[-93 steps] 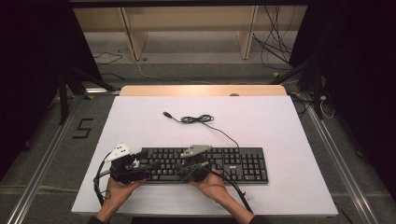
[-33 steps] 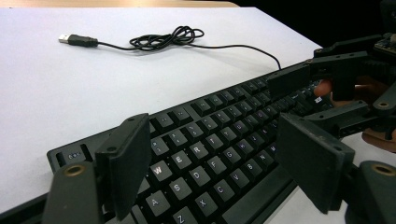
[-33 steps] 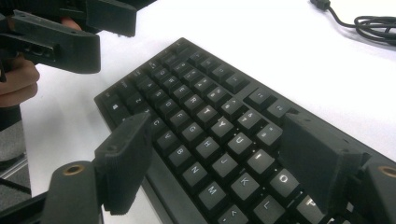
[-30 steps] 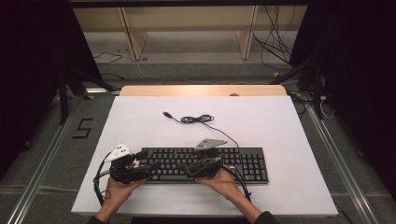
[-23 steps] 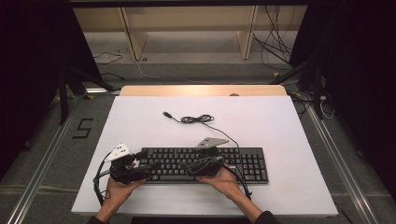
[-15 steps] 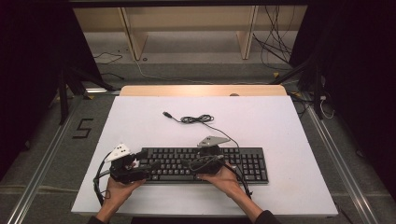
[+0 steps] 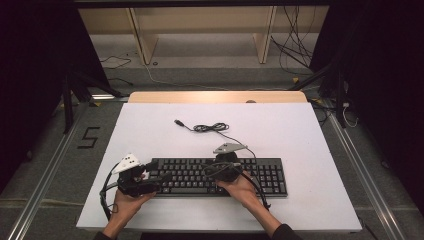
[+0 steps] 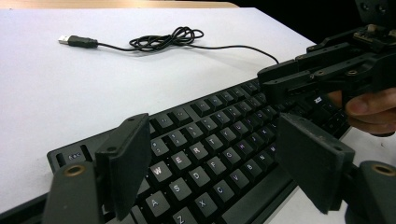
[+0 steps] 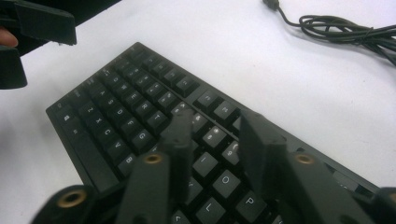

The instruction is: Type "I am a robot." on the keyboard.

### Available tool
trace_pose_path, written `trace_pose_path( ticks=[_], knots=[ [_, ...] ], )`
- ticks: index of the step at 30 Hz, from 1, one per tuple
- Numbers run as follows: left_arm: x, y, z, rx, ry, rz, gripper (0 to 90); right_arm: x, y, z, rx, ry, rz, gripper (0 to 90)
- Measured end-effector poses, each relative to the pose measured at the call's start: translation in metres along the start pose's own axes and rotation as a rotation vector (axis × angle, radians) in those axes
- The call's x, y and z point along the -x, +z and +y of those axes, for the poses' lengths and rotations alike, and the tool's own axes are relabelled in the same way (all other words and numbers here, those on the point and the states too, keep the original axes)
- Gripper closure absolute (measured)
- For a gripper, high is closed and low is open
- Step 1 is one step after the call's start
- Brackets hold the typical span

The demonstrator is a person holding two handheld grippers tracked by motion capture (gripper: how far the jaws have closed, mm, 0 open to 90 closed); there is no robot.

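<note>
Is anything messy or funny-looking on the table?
Only a little: the keyboard's cable lies in a loose tangle behind it on the white table, and its plug is plugged into nothing. The keyboard itself sits flat and looks undamaged.

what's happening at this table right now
A person works a black keyboard on the white table with a claw in each hand. The left claw hangs wide open over the keyboard's left end. The right claw is over the middle keys; its jaws have just been closing, with a gap left and nothing gripped. The keyboard's cable lies bundled behind, unplugged.
</note>
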State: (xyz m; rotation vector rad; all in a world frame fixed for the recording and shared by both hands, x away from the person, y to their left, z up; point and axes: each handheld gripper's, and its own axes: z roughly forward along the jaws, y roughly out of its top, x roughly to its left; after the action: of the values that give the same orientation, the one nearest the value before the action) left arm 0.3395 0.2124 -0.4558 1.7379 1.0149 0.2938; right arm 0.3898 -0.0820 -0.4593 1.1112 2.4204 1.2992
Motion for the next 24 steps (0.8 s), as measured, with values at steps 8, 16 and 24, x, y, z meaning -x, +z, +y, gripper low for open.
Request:
trace_pose_path(
  ticks=[8, 16, 24],
  knots=[
    [0.0, 0.0, 0.0, 0.001, 0.0, 0.001, 26.4, 0.002, 0.005, -0.002, -0.045, 0.001, -0.029, 87.1],
    [0.0, 0.0, 0.0, 0.0, 0.001, 0.001, 26.4, 0.005, 0.008, -0.005, -0.084, -0.003, -0.049, 90.0],
    [0.0, -0.001, 0.0, 0.0, 0.001, 0.001, 26.4, 0.005, 0.012, -0.009, -0.111, -0.011, -0.05, 90.0]
  ],
)
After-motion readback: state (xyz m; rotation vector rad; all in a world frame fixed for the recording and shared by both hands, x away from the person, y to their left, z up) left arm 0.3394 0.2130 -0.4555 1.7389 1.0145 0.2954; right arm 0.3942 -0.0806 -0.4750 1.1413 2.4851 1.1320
